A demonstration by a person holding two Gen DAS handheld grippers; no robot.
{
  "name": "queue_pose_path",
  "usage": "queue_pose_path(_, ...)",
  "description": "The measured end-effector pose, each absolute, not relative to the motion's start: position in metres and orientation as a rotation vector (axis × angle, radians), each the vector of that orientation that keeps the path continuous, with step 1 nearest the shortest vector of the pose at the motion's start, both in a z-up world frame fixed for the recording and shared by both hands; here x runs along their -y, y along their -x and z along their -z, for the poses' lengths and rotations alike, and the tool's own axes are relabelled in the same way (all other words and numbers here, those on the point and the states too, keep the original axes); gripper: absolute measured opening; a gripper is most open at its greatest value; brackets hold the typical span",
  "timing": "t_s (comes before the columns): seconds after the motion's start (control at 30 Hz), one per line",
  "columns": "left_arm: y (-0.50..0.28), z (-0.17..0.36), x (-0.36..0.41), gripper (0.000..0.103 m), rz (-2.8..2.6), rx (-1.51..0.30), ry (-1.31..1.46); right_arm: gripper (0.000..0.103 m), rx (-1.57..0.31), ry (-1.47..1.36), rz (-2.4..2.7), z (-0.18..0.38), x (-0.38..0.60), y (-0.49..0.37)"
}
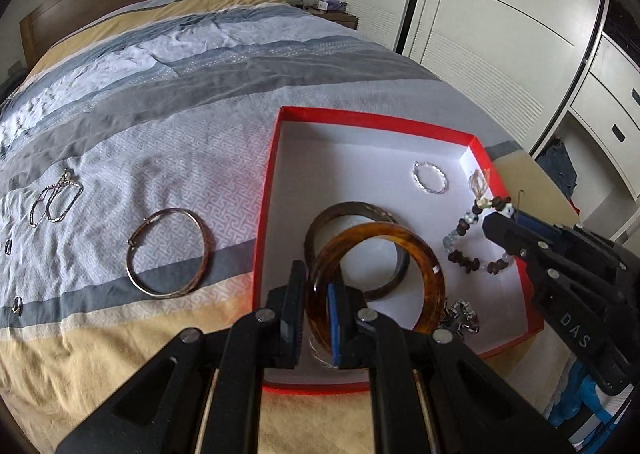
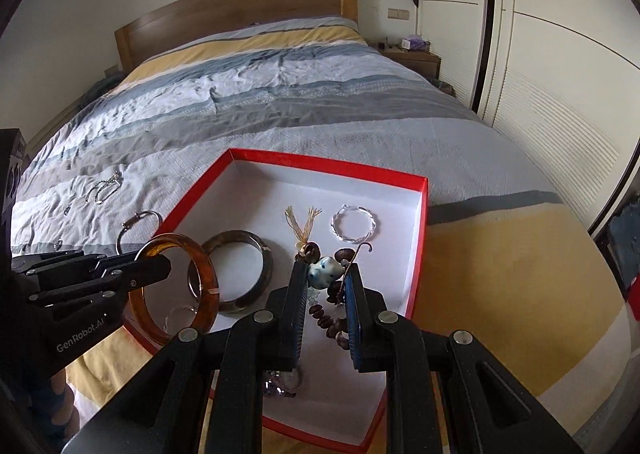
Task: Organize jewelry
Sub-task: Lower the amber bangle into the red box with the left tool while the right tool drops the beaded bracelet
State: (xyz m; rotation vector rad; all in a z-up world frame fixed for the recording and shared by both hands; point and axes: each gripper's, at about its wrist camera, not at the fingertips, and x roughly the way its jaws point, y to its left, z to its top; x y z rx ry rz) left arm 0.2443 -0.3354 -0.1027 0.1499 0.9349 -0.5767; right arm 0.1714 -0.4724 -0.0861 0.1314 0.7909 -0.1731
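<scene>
now amber bangle (image 1: 376, 278) clamped in left tongs (image 1: 316, 294), above red box (image 1: 268, 190).

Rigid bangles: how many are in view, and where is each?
3. Amber bangle gripped by the left gripper over the red box; dark bangle lying inside it; thin metal bangle on the bedspread.

Both wrist cameras are sitting just behind their own tongs, the left tongs (image 1: 316, 318) and the right tongs (image 2: 326, 314), looking steeply down and forward, close over the red box (image 1: 272, 158) beneath the tips, and sharing the bed (image 1: 160, 66) stretching beyond them.
</scene>
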Motion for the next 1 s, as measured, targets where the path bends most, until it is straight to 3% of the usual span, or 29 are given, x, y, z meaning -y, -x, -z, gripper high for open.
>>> queue_pose_path(1.0, -0.238, 0.121, 0.345, 0.011, 0.544, -0.892, -0.225, 0.018, -0.86, -0.064, 0.178, 0.119, 0.478, -0.182)
